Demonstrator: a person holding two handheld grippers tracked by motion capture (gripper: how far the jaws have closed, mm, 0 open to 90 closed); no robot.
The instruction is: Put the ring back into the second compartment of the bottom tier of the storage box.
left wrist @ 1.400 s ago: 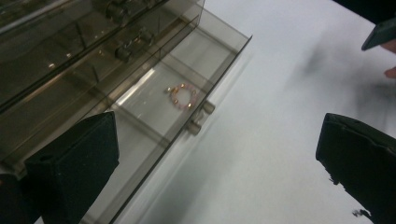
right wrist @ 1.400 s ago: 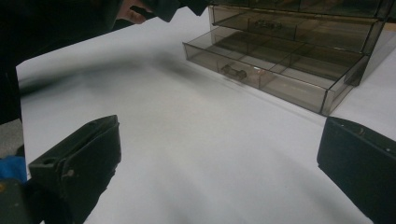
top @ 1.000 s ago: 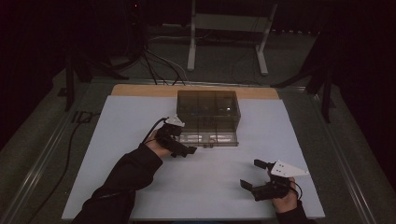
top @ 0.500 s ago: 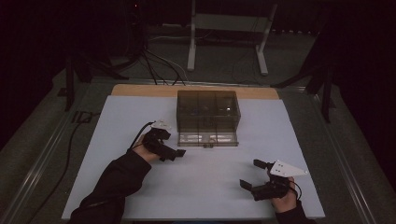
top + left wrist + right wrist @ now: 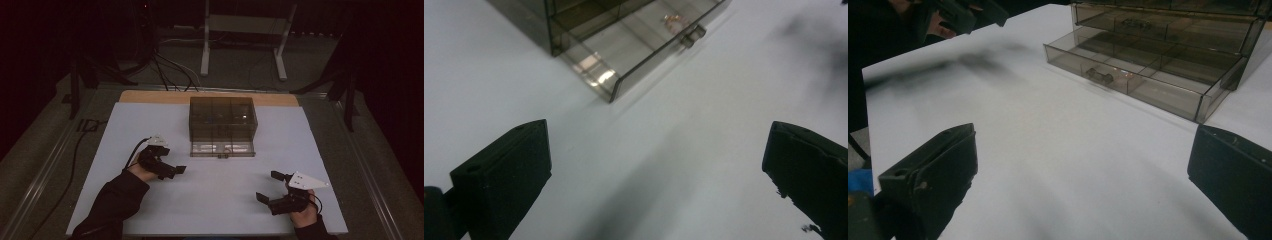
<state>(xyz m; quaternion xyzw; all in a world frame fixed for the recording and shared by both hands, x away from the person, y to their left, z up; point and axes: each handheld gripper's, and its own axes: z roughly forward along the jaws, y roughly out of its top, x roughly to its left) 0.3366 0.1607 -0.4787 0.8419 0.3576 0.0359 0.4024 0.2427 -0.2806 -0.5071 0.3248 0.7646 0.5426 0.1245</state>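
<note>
Your left claw (image 5: 172, 170) sits with its jaws wide apart and empty, low over the white tabletop (image 5: 220, 200), just off the front left corner of the smoky drawer box (image 5: 222, 120). The box's bottom drawer (image 5: 222, 148) is pulled out. Your right claw (image 5: 270, 187) is also spread apart, holding nothing, near the tabletop's front right, well apart from the box.

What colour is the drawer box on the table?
The drawer box is a see-through smoky brown-grey, clearest in the right gripper view.
</note>
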